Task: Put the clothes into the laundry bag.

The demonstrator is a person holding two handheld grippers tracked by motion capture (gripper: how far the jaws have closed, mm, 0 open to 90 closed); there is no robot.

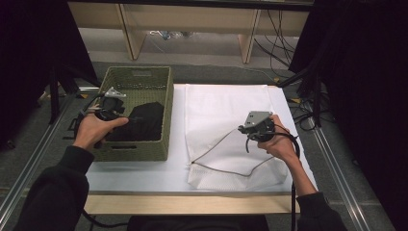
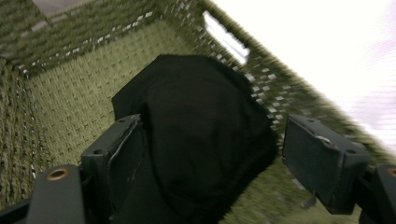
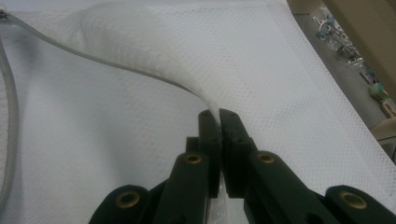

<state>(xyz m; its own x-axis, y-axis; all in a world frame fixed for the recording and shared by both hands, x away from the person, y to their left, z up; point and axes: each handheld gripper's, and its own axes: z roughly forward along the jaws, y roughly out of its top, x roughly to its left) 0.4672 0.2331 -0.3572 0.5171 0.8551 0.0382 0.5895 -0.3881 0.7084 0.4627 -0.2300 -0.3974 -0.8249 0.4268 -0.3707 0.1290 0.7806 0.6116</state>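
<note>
The white mesh bag (image 1: 226, 130) is lying flat on the table (image 1: 144, 175), right of centre, its mouth edged with a grey zipper line (image 1: 223, 168) running along the near part. The right tool (image 1: 257, 129) is pinching a fold of this bag's upper layer near its right side; in the right gripper view the jaws are standing nearly together with the white mesh (image 3: 177, 70) caught between them and rising away in a ridge. The right hand (image 1: 279, 142) is gripping that tool from the near side, its cable trailing back along the forearm.

To the left, touching or just beside the bag's left edge, a green woven basket (image 1: 137, 149) is sitting on the table's left part. A black garment (image 1: 142, 122) is lying bunched inside it, toward the near right of the basket floor. The left tool (image 1: 109, 107) is hanging over the basket's left rim, held by the left hand (image 1: 94, 130). In the left gripper view its jaws are standing wide, with the black cloth (image 2: 201, 140) lying between and beyond them; the picture is blurred, so the left jaw may be brushing the cloth, but no grip is closing on it.
</note>
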